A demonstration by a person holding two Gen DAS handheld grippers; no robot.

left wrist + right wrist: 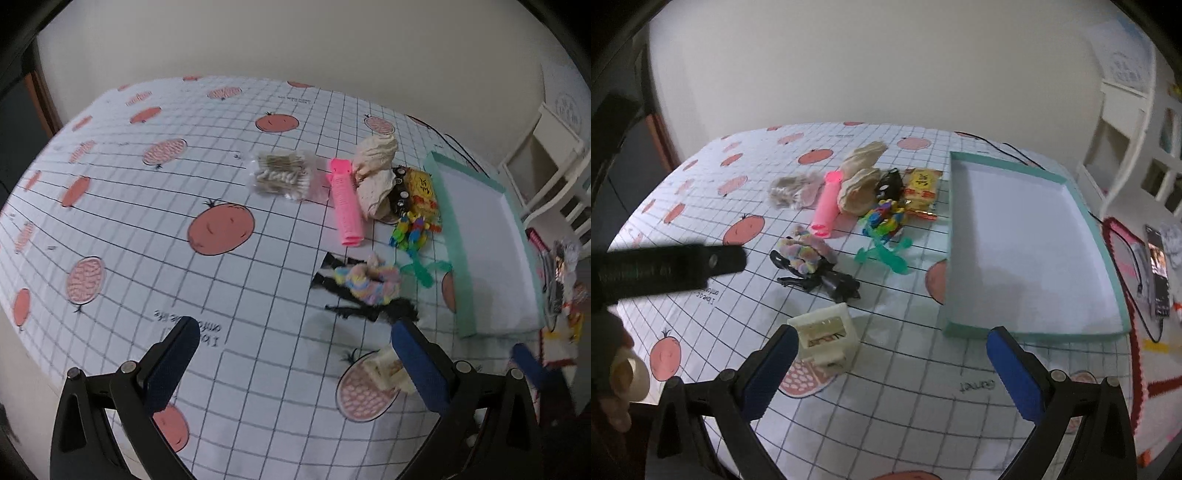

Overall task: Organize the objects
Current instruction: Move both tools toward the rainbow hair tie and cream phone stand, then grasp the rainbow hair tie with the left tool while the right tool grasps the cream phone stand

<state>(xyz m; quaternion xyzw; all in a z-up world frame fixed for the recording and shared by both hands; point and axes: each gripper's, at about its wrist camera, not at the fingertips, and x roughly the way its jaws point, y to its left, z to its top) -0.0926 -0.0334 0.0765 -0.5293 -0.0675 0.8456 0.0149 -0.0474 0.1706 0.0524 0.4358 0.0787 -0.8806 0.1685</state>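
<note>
Cream miniature cabinet (pixel 827 341) clear only from right wrist, perhaps plastic.

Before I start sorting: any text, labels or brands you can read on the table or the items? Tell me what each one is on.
None reads in full.
Tablecloth: black handwritten lines, upside down or blurred; unreadable.
Yellow packet: printed characters, too blurred to read.
Pink comb: embossed marks along it, unreadable.
Phone: screen lit, nothing legible.
Both grippers, left and right, open, unmarked.
</note>
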